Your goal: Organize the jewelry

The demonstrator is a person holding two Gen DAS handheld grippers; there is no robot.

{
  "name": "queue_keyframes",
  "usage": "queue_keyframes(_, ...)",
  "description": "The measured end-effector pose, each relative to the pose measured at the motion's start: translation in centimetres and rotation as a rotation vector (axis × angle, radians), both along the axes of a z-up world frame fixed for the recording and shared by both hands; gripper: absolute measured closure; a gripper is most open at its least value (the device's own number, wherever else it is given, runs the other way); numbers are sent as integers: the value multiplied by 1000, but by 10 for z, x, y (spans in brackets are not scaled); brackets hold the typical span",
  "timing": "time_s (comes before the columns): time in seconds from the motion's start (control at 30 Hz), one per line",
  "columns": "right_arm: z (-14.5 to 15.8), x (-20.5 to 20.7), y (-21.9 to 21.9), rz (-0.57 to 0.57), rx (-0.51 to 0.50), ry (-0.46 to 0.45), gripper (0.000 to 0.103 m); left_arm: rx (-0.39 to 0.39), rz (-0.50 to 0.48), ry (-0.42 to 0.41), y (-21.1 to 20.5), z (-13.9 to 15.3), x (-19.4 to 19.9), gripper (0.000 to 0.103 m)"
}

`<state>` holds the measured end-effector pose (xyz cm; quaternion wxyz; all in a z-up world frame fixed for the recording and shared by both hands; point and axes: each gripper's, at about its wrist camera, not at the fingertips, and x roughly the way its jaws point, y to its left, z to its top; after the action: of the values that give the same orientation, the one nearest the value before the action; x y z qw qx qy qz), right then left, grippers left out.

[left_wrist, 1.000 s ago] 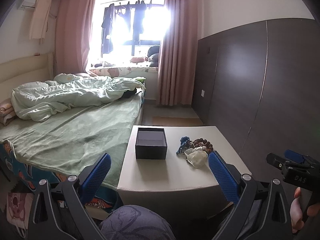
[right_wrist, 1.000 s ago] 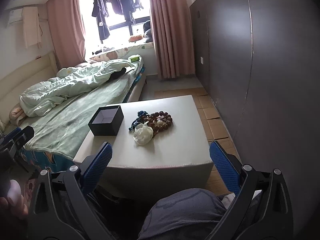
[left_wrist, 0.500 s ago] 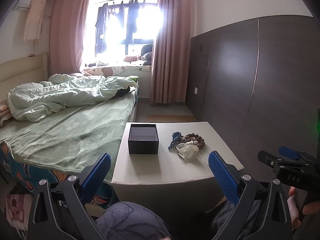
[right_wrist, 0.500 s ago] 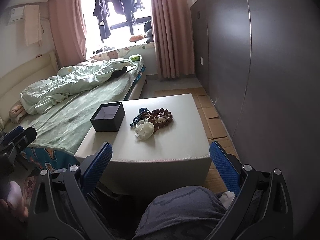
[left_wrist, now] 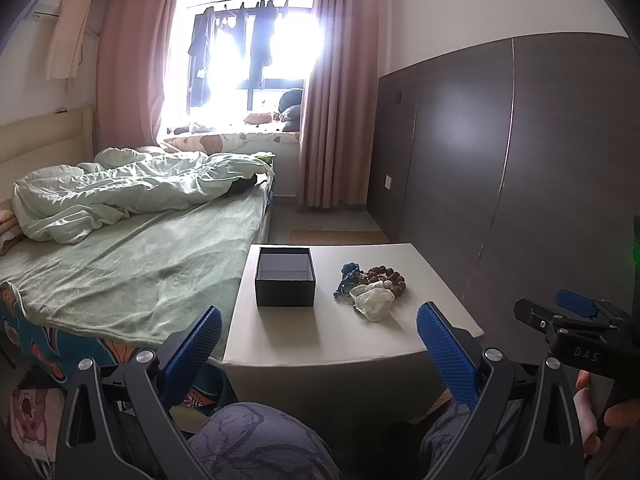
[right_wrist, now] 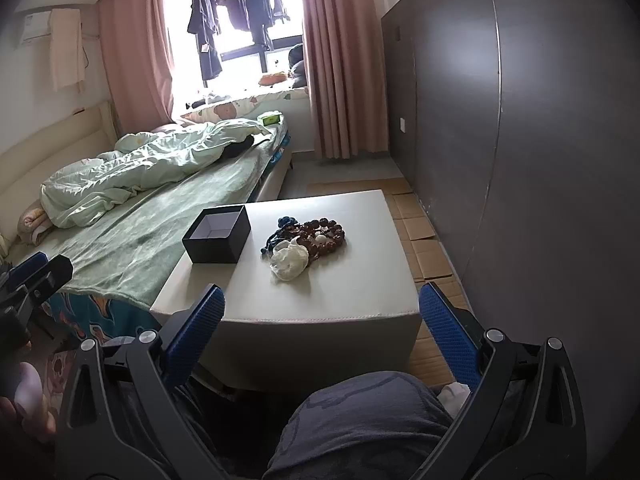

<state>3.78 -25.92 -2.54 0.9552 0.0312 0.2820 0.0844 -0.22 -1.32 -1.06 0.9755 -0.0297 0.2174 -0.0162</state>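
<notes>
- The left gripper (left_wrist: 318,338) is held low in front of the near edge of a white table (left_wrist: 360,344), clear of it, with its blue-padded jaws spread wide and nothing between them.
- The right gripper (right_wrist: 320,320) is likewise held before the table's near edge, its jaws wide apart and empty.
- In the left wrist view, the right gripper is seen from the side at the far right, held in a hand (left_wrist: 600,412).
- In the right wrist view, the left gripper is seen at the far left edge, and part of the hand (right_wrist: 28,400) holding it is visible below.
- An open black box (left_wrist: 285,276) with a pale lining is set on the table near its left edge, towards the far side; its inside appears empty.
- The jewelry (right_wrist: 306,240) is heaped in one pile near the middle of the table, to the right of the box and apart from it.
- In the pile, a string of brown beads (right_wrist: 326,234) is seen on the right, a dark blue beaded piece (right_wrist: 282,232) on the left, and a whitish piece (right_wrist: 289,260) at the near side; the three are touching or overlapping.
- A bed (left_wrist: 132,276) with a green cover and a crumpled quilt is placed along the table's left edge.
- A dark panelled wall (left_wrist: 520,160) is seen to the right of the table, apart from it.
- The person's knees in dark patterned cloth (right_wrist: 360,420) are seen below the grippers.
</notes>
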Motion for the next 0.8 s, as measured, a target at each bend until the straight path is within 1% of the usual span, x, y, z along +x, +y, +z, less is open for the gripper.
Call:
queue_keyframes(0.4,3,-5,4,8,-4,-12,6,8,-1,-14,-4,4,-6,8)
queue_keyframes(0.8,5,-10,5,-5,-6,-21,6,9,-6,-10,-6,5,-6,8)
